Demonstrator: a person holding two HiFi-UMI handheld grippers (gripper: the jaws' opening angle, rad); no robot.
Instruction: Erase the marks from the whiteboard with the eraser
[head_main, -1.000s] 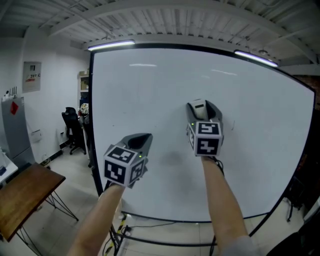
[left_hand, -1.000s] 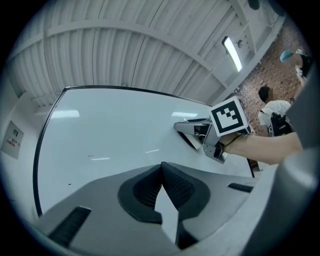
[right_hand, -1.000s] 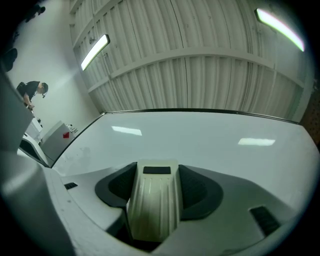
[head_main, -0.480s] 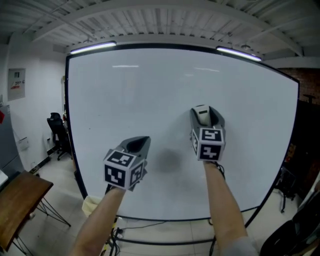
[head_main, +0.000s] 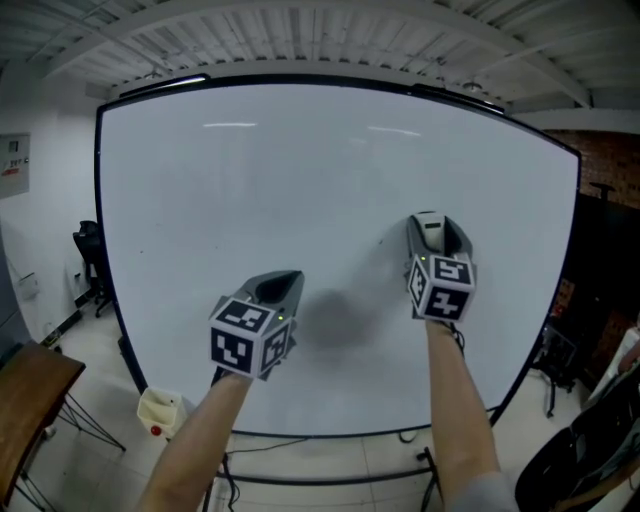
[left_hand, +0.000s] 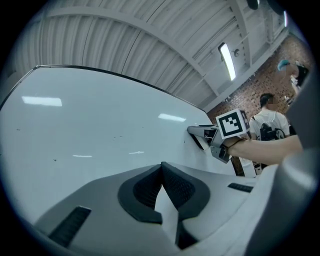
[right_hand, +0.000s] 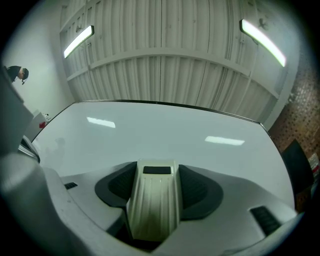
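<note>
The whiteboard (head_main: 250, 180) fills the head view and looks nearly clean. In the left gripper view, a few tiny dark specks show on the whiteboard (left_hand: 55, 160). My right gripper (head_main: 429, 220) is shut on the cream-white eraser (head_main: 428, 232), raised against the board's right half. In the right gripper view, the eraser (right_hand: 154, 200) sits between the dark pads of the right gripper (right_hand: 157, 172). My left gripper (head_main: 280, 283) hangs lower and to the left, shut with nothing in it. Its pads meet in the left gripper view (left_hand: 161, 167). The right gripper (left_hand: 197, 132) also shows there.
A wooden table (head_main: 25, 400) stands at the lower left. A small white bin (head_main: 160, 410) sits on the floor below the board, and an office chair (head_main: 88, 260) is at its left. Dark stands (head_main: 560, 370) crowd the right. A person (left_hand: 270, 120) stands by the brick wall.
Both grippers have moved right along the board, the right one farther and slightly lower, still holding the eraser. The view has swung right with them.
</note>
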